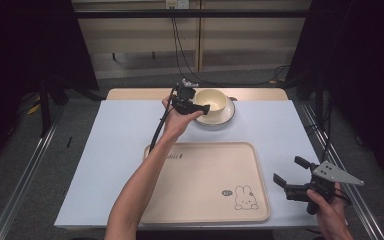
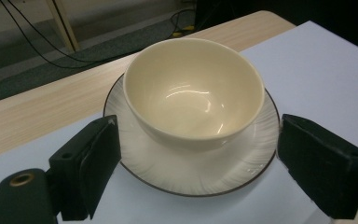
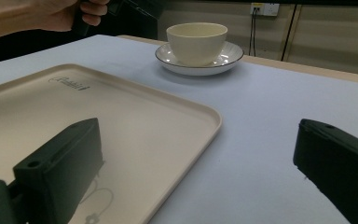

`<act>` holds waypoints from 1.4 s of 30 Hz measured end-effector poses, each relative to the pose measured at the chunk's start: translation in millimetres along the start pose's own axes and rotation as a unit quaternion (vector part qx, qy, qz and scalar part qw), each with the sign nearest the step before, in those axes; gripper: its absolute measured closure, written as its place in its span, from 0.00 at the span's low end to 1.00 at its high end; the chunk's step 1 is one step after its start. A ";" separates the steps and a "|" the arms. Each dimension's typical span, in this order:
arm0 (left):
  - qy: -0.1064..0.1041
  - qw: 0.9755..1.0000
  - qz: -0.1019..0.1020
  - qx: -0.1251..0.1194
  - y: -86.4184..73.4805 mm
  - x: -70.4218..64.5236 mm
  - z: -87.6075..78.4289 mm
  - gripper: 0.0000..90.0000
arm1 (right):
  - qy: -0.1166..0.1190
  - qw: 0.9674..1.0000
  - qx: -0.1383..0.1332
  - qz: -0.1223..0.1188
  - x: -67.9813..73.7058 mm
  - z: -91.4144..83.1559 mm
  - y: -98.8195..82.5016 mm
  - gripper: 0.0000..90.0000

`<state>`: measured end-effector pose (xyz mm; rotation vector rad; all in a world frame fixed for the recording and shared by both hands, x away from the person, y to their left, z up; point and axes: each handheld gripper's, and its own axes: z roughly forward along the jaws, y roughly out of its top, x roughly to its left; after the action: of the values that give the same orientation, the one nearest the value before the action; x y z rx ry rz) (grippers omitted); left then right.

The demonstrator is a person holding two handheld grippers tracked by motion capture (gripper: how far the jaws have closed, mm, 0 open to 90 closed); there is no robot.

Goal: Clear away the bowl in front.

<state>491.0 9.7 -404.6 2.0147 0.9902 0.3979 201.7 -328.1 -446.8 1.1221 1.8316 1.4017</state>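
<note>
A cream bowl [image 1: 212, 99] sits on a white plate [image 1: 224, 116] with a dark rim, at the far middle of the table. My left gripper [image 1: 200, 104] hovers at the bowl's left side, open. In the left gripper view its jaws stand wide apart on either side of the bowl [image 2: 193, 88] and plate [image 2: 191, 175], touching neither. A beige tray [image 1: 205, 182] with a rabbit drawing lies near the front edge with nothing on it. My right gripper [image 1: 289, 171] is open just right of the tray, holding nothing. From the right gripper view, the tray [image 3: 121, 121] and the bowl [image 3: 196, 41] lie ahead.
A pale blue mat [image 1: 120, 135] covers the wooden table [image 1: 130, 93]. Black cables [image 1: 180, 45] hang behind the table's far edge. Metal rails [image 1: 25, 170] run along both sides. The left forearm [image 1: 140, 185] crosses the tray's left corner.
</note>
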 end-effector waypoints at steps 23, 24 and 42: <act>0.031 0.999 -0.034 0.027 5.3 10.0 50.7 0.33 | 0.004 1.000 -0.002 -0.007 1.0 0.0 0.3 0.01; 0.033 0.998 -0.029 0.034 5.3 10.4 51.1 0.32 | 0.006 1.000 -0.001 -0.008 0.9 -0.3 0.3 0.01; 0.026 0.993 -0.072 0.091 1.7 19.8 76.3 0.50 | 0.005 1.000 0.001 -0.007 1.9 0.5 0.1 0.01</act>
<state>549.2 -17.4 -450.5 2.0861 1.2334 0.2927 201.2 -326.2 -446.8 1.1022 1.8455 1.4007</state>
